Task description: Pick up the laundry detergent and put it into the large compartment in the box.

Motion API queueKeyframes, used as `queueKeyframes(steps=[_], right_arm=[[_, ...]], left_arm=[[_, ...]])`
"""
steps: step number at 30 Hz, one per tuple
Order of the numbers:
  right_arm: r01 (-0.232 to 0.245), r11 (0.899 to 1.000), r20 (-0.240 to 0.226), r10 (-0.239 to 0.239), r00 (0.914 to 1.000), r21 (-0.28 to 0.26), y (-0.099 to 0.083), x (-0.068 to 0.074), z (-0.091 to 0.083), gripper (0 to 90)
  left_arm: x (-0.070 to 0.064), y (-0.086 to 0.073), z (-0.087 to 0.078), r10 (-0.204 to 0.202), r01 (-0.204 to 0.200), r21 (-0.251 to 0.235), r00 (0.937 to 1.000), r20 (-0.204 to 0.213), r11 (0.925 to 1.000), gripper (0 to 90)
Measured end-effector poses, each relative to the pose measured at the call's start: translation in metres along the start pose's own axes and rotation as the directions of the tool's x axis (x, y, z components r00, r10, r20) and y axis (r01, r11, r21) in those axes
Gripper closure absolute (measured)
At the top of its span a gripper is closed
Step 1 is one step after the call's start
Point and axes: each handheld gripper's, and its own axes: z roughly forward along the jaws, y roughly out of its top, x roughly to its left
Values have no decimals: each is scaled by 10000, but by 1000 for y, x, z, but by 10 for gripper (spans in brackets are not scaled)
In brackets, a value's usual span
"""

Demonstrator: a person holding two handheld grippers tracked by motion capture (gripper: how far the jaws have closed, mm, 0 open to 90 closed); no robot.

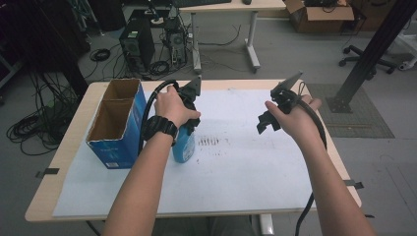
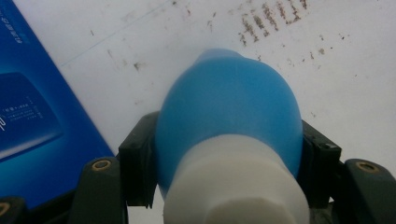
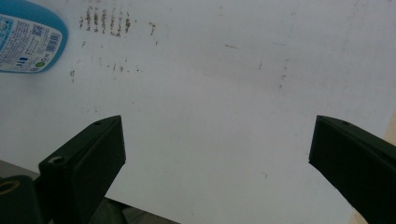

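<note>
Blue bottle (image 2: 229, 107) between left gripper (image 2: 229, 163) fingers (image 2: 135, 163)

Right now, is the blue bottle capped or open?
Capped: the blue bottle shows a white cap on its neck, between the left gripper jaws.

Bare forearms, black wristwatch (image 1: 160, 127), black hand-held grippers with brass screws.

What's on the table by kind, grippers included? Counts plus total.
Blue bottle with white cap: 1, clamped in the left gripper
Blue cardboard box, open top: 1
White paper sheet: 1
Grippers: 2, the right gripper open above the sheet
Total: 5
</note>
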Motion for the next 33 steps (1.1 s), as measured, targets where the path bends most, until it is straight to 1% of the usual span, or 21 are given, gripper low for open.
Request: queueKeyframes(steps=[11,14,18,19,22,23,24,29,33], right_arm=[[-31,10000,-43,31,10000,-41,-1,-1,-3,37],[-65,10000,-50,64,10000,-49,-2,-1,-4,37],[-48,10000,-71,48,10000,-65,-2,-2,-5,37],[-51,10000,-82,50,10000,-70,-2,-2,-5,37],[-77,9999,-111,76,9999,-92,-2,-1,-7,37],[-117,9999,-125,116,9999,-89,-2,-1,-8,37],[-71,9999,-130,70,9999,-124,-2,-1,-9,37],[-66,9998,-164,63,9998,-186,-1,1,-13,37],[-54,9997,-176,50,9998,-226,0,4,-16,37]], left_arm=[[0,0,-1,18,-18,9,10000,13,10000,372],[1,-1,-5,45,-45,3,10000,8,10000,373],[3,-3,-20,74,-74,-48,10000,-2,10000,373],[3,-3,-26,37,-38,-124,10000,-40,9999,373],[3,-4,-38,136,-138,-117,9998,-148,9998,373],[4,-5,-45,145,-148,-151,9998,-166,9998,373],[4,-5,-48,150,-153,-172,9998,-156,9997,373],[8,-8,-71,129,-131,-358,9999,-48,9993,373],[10,-10,-91,113,-115,-435,9999,-44,9990,373]])
